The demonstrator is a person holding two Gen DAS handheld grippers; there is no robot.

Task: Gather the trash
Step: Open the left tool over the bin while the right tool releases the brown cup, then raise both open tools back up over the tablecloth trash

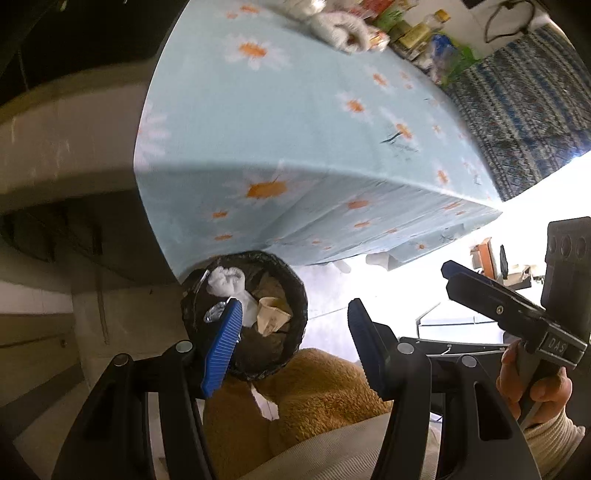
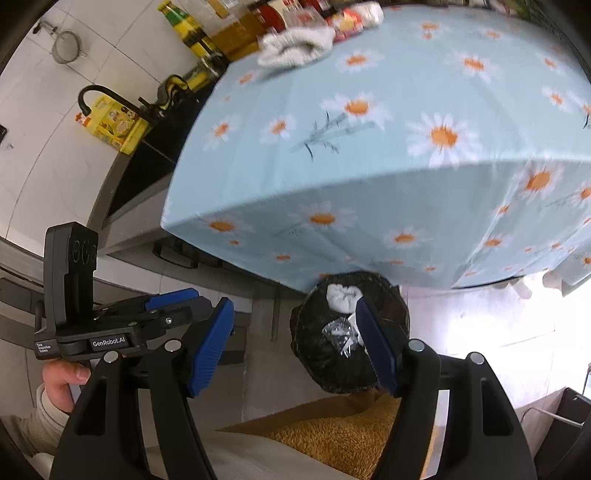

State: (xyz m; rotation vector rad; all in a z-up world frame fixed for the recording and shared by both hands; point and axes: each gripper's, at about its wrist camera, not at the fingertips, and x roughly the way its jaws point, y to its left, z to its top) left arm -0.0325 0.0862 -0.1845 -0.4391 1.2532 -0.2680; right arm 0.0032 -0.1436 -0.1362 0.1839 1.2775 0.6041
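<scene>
A bin lined with a black bag (image 1: 291, 284) (image 2: 306, 354) stands on the floor at the near edge of the table. It holds a crumpled white tissue (image 1: 225, 280) (image 2: 341, 295), a foil wrapper (image 1: 214, 314) (image 2: 340, 334) and a squashed paper cup (image 1: 271, 314). My left gripper (image 1: 293, 332) hangs above the bin, open, with nothing between its blue pads. My right gripper (image 2: 295, 339) is also above the bin, open and empty. Each shows in the other's view: the right gripper (image 1: 452, 275) at the right edge, the left gripper (image 2: 195, 299) at the left.
The table carries a light blue daisy cloth (image 1: 295, 129) (image 2: 369, 147). At its far end lie a white rag (image 1: 340, 27) (image 2: 295, 44), bottles (image 2: 188, 33) and packets. A yellow box (image 2: 114, 125) sits on the dark counter. The person's tan fleece (image 1: 314, 387) fills the foreground.
</scene>
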